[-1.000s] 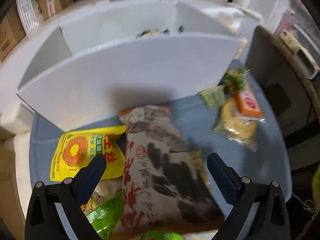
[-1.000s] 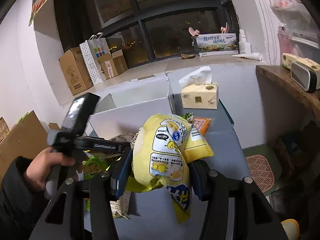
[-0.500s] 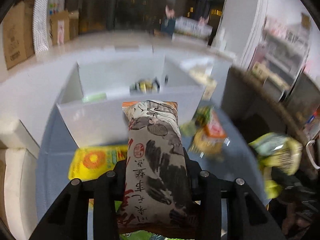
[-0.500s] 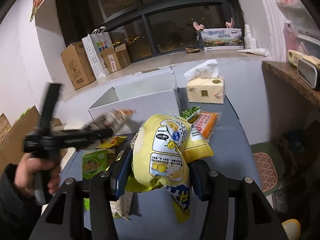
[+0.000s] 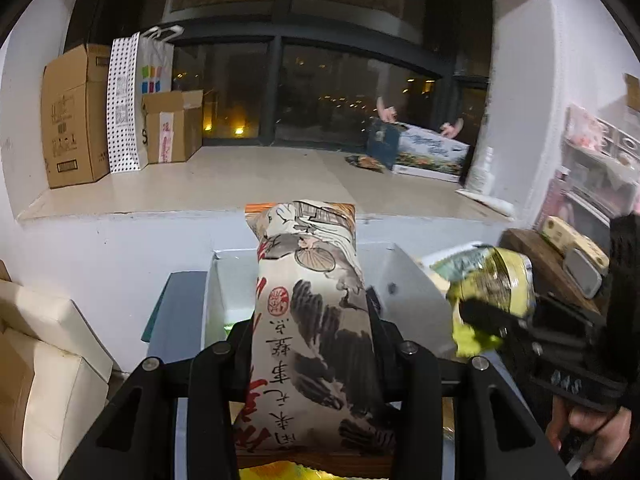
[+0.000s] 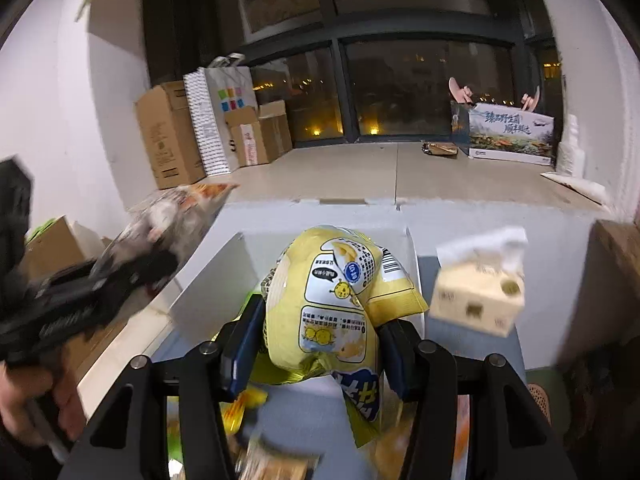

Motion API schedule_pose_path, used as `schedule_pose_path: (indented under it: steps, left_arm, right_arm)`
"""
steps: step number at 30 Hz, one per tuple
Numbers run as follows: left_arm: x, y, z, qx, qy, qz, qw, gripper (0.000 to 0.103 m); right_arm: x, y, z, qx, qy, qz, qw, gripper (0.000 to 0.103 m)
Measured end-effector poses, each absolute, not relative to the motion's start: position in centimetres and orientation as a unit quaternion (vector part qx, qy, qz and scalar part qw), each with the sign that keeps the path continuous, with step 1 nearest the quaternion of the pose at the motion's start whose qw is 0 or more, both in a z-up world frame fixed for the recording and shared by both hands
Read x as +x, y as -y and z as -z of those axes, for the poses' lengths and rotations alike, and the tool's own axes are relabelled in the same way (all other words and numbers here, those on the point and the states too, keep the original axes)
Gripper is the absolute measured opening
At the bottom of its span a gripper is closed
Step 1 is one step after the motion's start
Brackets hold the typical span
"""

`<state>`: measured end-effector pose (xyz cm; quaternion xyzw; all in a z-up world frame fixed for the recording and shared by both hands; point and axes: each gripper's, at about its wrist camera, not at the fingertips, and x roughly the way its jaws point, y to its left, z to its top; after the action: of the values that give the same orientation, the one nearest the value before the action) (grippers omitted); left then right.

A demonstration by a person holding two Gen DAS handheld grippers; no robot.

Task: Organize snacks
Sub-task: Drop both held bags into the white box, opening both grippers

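The ink-print snack bag (image 5: 316,320) was clamped in the left claw (image 5: 312,336), the yellow snack bag (image 6: 332,304) in the right claw (image 6: 320,332), both raised before the white divided box (image 5: 400,280). Each should probably be released low inside a compartment. The ink-print bag's long axis pointed forward along the fingers.

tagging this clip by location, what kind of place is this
Probably a room in a home or flat, at night. Cardboard boxes and a paper bag stand on a wide sill under a dark window, and a tissue pack sits by the white bin.
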<state>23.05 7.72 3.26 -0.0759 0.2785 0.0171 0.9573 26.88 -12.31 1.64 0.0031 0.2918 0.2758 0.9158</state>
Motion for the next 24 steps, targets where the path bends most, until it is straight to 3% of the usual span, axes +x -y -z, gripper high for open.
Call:
schedule_pose_path:
  steps: [7, 8, 9, 10, 24]
  left_arm:
    - [28.1, -9.7, -0.8, -0.070, -0.304, -0.026, 0.950, 0.050]
    - [28.6, -9.9, -0.4, -0.070, -0.315, -0.026, 0.946, 0.067]
    - [29.0, -10.0, -0.1, -0.068, -0.326, -0.029, 0.942, 0.081]
    - [29.1, -10.0, 0.2, -0.068, -0.329, -0.035, 0.941, 0.103]
    - [22.4, -8.5, -1.9, -0.040, -0.285, -0.048, 0.956, 0.103]
  right_arm:
    - [34.8, 9.1, 0.4, -0.017, -0.343, -0.251, 0.905, 0.062]
    - [35.6, 9.0, 0.9, -0.015, -0.354, -0.241, 0.904, 0.064]
    - [36.3, 9.0, 1.3, -0.004, -0.363, -0.237, 0.901, 0.082]
    - [36.7, 9.2, 1.6, 0.007, -0.368, -0.240, 0.898, 0.101]
    - [31.7, 11.9, 0.5, 0.020, -0.324, -0.256, 0.911, 0.103]
